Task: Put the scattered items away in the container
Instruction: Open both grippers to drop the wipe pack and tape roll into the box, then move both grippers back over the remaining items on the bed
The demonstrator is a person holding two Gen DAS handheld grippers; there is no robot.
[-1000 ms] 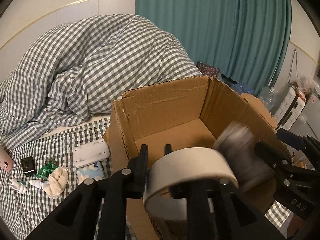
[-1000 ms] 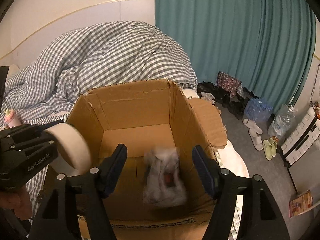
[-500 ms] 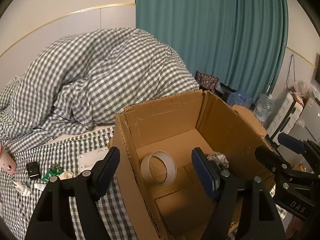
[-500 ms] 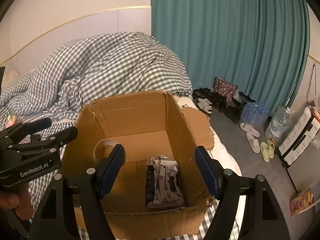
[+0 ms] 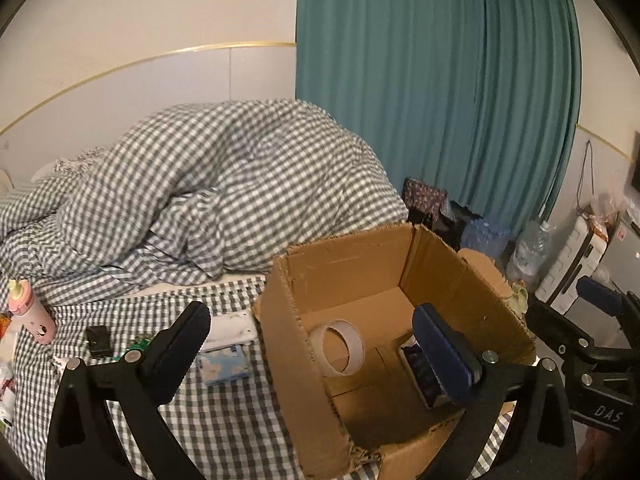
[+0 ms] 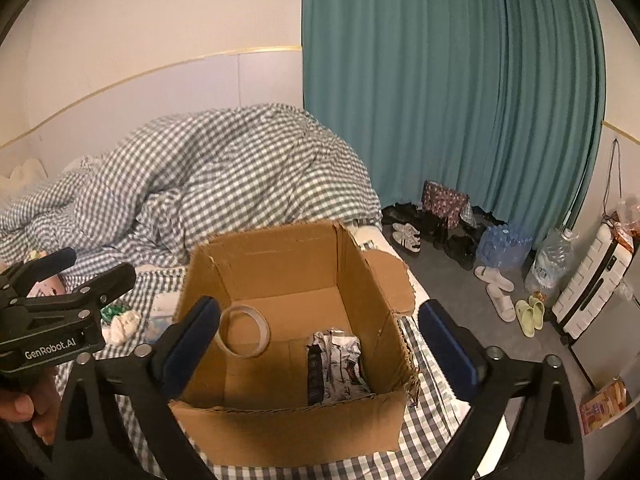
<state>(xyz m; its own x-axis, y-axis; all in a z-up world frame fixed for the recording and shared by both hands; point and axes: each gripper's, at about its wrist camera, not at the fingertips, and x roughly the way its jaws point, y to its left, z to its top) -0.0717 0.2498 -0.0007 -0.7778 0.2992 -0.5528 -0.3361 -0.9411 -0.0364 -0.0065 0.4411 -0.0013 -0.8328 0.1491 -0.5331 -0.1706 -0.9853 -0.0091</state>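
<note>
An open cardboard box (image 5: 340,256) (image 6: 280,240) stands on the checked bed. Inside it a tape roll (image 5: 343,347) (image 6: 243,331) leans against the left wall and a crinkled silver packet (image 6: 336,364) (image 5: 418,368) lies on the floor. My left gripper (image 5: 316,344) is open and empty above the box's near left side. My right gripper (image 6: 320,340) is open and empty above the box's near edge. Scattered on the bed left of the box are a blue tissue pack (image 5: 224,366), a white flat item (image 5: 232,330), a small black item (image 5: 98,340) and a pink bottle (image 5: 30,312).
A heaped checked duvet (image 5: 208,200) lies behind the box. Teal curtains (image 6: 460,100) hang at the back. Shoes, slippers (image 6: 496,280), water bottles and a white suitcase (image 6: 596,280) are on the floor to the right of the bed.
The left gripper let go of the tape roll, which now rests in the box. The packet dropped and settled on the box floor. Both grippers have pulled up and back, open.
</note>
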